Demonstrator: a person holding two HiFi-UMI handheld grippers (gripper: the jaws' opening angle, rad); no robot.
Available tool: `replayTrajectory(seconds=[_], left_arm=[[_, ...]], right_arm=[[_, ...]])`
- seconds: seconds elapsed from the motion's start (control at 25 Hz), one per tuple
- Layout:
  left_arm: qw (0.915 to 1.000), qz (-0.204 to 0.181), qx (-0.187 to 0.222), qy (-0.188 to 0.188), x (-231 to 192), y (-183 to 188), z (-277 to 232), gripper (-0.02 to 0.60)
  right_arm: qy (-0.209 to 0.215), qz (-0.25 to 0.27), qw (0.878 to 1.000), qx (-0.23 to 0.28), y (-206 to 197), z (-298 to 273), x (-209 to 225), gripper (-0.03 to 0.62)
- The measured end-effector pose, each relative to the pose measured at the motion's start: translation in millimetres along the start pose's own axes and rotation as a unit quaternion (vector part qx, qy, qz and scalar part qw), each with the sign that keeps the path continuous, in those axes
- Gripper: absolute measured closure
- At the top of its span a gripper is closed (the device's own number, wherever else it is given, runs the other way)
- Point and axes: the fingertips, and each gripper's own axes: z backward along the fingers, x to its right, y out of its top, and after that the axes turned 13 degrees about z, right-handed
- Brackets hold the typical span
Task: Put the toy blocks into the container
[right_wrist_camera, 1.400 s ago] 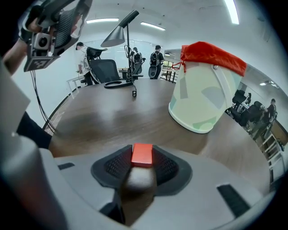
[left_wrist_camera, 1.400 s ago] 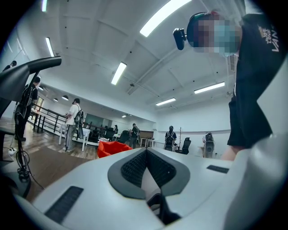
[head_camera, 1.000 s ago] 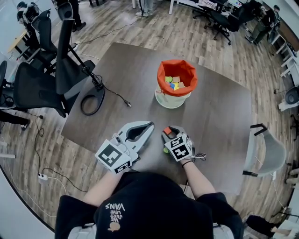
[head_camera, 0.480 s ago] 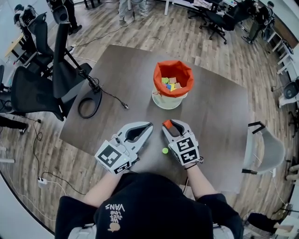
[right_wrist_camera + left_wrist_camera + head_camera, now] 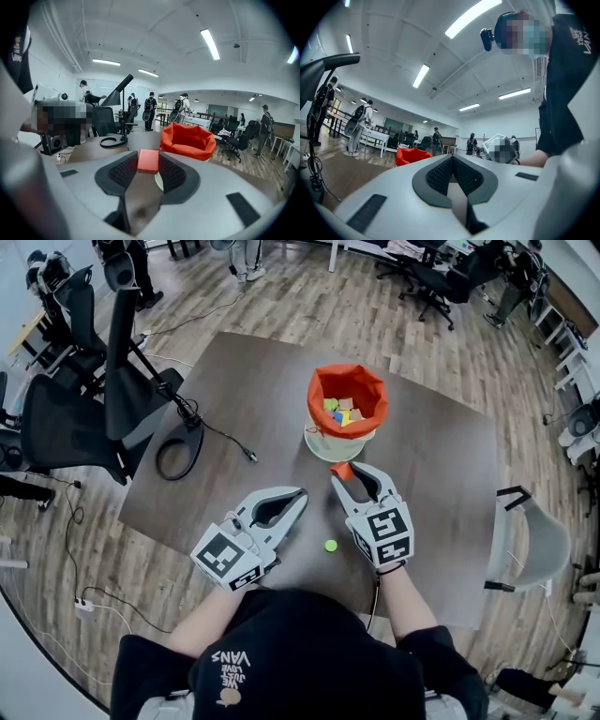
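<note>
Head view: my right gripper [image 5: 345, 472] is gripping a red block [image 5: 339, 469] near the orange container [image 5: 317, 390]; a green block [image 5: 330, 545] is lying on the table [image 5: 431, 474]; left gripper view: my left gripper [image 5: 452, 158] is sitting closed, empty; right gripper view: the jaws are pinching the red block.

A dark brown table [image 5: 441, 456] with rounded corners stands on a wooden plank floor. Near its far middle sits a white round container lined with an orange bag [image 5: 339, 444]. A small green round toy block [image 5: 330, 545] lies alone on the bare top toward the near edge. At the left edge rests a black ring-shaped stand base [image 5: 159, 456], and a thin black cable [image 5: 228, 439] trails from it across the top. A small pale object [image 5: 394, 363], too small to identify, sits at the far edge.
</note>
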Motion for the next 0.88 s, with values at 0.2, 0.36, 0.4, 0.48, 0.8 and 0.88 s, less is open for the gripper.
replayTrajectory(seconds=[0.2,0.36,0.4,0.48,0.8,0.88], left_arm=[[1.0,0.002,-0.004,0.002,-3,-4,-1,0.571],[1.0,0.004,-0.005,0.004,-4,-5,-3,0.571],[1.0,0.005,-0.006,0.004,-5,-5,-4,0.571],[0.9999,0.006,-0.008,0.003,-6,-6,-6,0.571],[0.9999,0.008,-0.01,0.008,-10,-6,-11,0.571],[0.9999,0.007,-0.011,0.009,-11,-6,-11,0.571]], right_arm=[[-0.025,0.019,0.999,0.022,21,-6,27,0.441],[-0.04,0.033,0.998,0.034,37,-15,51,0.441],[-0.044,0.035,0.998,0.036,41,-17,57,0.441],[-0.05,0.036,0.997,0.039,46,-22,69,0.44],[-0.045,0.04,0.998,0.012,38,-55,96,0.439],[-0.04,0.036,0.999,0.0,29,-65,99,0.439]])
